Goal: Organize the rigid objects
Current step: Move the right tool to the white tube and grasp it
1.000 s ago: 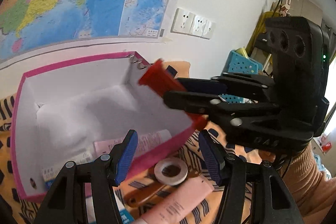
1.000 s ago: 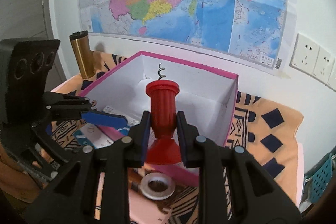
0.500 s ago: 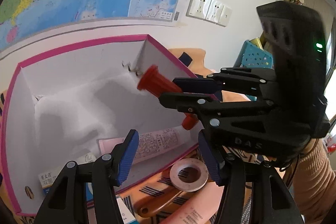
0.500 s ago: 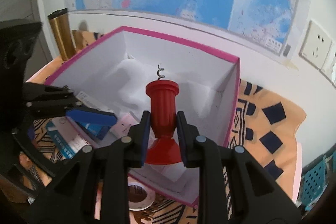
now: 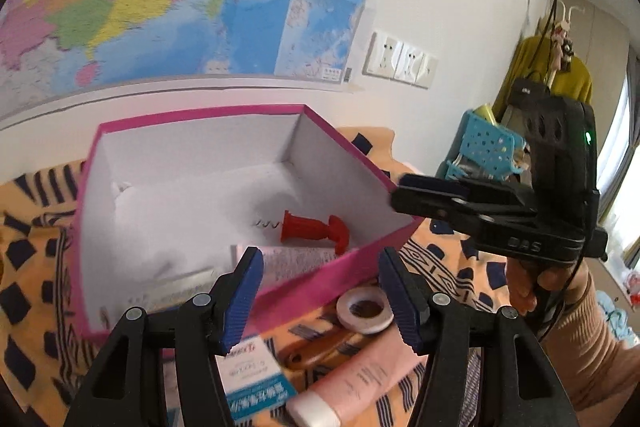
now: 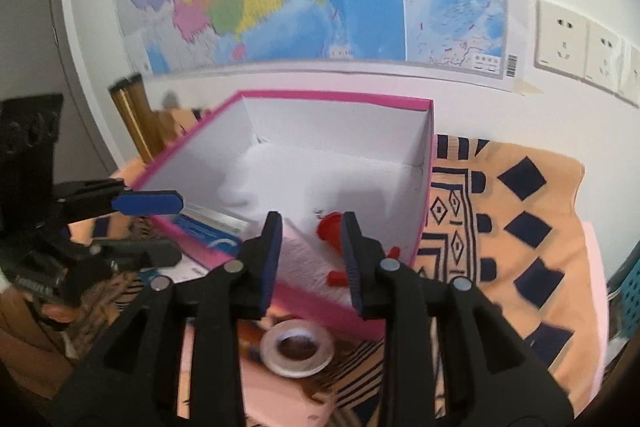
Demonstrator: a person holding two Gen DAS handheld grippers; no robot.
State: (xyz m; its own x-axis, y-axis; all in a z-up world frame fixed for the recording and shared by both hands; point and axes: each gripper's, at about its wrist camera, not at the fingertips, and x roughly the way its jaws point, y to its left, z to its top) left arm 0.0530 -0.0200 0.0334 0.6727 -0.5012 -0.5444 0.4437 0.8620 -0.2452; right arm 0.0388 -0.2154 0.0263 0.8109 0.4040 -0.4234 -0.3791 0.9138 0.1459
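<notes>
From the right wrist view the red corkscrew point(image 6: 331, 227) is half hidden behind the right gripper point(image 6: 309, 259), whose jaws are opening with nothing pressed between the pads; only its flared end and two red fragments are seen past the fingers. The picture is blurred, so the metal spiral is barely made out there.

The letters "DAS" are read on the right gripper's body in the left wrist view. Print on the blue-and-white carton point(image 5: 252, 383) and on the pink tube point(image 5: 352, 383) is too small to read. The carton is cut off by the left gripper point(image 5: 320, 295), whose jaws are parted and empty.

The corkscrew point(image 5: 316, 227) is seen lying on its side on the floor of the pink box point(image 5: 332, 275), long axis roughly level across the picture, spiral pointing left, flared base to the right. A tape roll point(image 5: 365, 309) is noted on the patterned cloth just outside the box.
</notes>
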